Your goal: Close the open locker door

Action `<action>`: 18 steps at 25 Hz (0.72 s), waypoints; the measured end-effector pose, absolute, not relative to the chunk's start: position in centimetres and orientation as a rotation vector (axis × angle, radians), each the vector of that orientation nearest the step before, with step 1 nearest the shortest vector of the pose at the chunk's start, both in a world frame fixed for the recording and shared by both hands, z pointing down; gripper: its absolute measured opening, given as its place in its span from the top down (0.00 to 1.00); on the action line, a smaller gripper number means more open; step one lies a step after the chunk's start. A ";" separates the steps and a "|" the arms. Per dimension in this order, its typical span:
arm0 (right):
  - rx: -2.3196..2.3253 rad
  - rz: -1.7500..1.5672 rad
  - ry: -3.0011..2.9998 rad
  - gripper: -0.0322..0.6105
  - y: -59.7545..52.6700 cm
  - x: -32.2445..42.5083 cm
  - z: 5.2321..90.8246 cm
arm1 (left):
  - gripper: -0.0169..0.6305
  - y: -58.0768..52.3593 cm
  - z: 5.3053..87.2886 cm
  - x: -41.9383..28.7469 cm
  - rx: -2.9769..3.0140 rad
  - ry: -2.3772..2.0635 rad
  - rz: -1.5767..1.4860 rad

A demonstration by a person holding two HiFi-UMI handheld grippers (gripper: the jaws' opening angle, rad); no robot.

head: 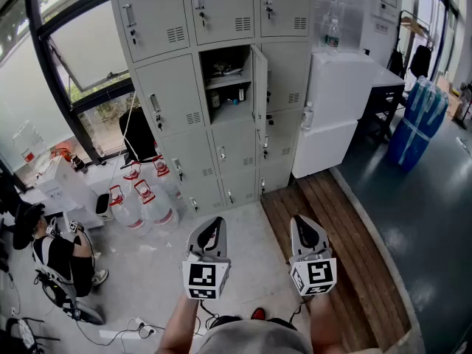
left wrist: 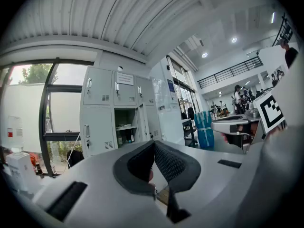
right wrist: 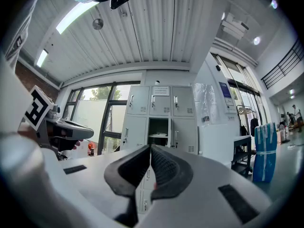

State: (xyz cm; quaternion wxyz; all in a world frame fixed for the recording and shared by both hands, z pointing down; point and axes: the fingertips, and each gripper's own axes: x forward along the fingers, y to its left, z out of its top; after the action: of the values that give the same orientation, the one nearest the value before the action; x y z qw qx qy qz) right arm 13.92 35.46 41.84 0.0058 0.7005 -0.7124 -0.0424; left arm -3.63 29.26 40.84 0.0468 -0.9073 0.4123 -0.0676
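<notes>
A grey bank of lockers point(head: 214, 87) stands ahead against the wall. One middle compartment point(head: 227, 83) is open, with its door point(head: 259, 87) swung out to the right, edge-on to me; small items sit on its shelf. In the left gripper view the open compartment point(left wrist: 124, 132) is far off, and so is the compartment point(right wrist: 158, 131) in the right gripper view. My left gripper point(head: 215, 223) and right gripper point(head: 303, 223) are held low and side by side, well short of the lockers. Both are shut with nothing between the pads: the left gripper point(left wrist: 153, 144) and the right gripper point(right wrist: 150, 148).
Several large water jugs point(head: 144, 198) stand on the floor left of the lockers. A white cabinet point(head: 335, 109) adjoins the lockers on the right, with a blue wrapped bundle point(head: 420, 120) beyond. A person point(head: 59, 253) sits low at the left. Wooden planks point(head: 332, 234) run along the floor.
</notes>
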 end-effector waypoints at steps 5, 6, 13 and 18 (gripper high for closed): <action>2.200 -0.138 -2.245 0.92 36.0 14.2 41.9 | 0.94 29.7 41.1 -3.4 -2.771 1.262 -0.206; 2.200 -0.143 -2.246 0.92 36.0 14.3 41.9 | 0.94 29.7 41.1 -3.3 -2.771 1.263 -0.207; 2.192 -0.144 -2.244 0.92 36.5 15.0 42.2 | 0.94 30.2 41.4 -2.6 -2.767 1.274 -0.213; 2.192 -0.124 -2.245 0.92 36.4 15.6 42.4 | 0.94 30.1 41.4 -2.1 -2.768 1.275 -0.216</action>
State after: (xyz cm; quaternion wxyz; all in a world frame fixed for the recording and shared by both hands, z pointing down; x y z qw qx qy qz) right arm 15.59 36.43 42.44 0.0005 0.6981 -0.7149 -0.0396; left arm -2.08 30.06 41.42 0.0433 -0.9052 0.4169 -0.0705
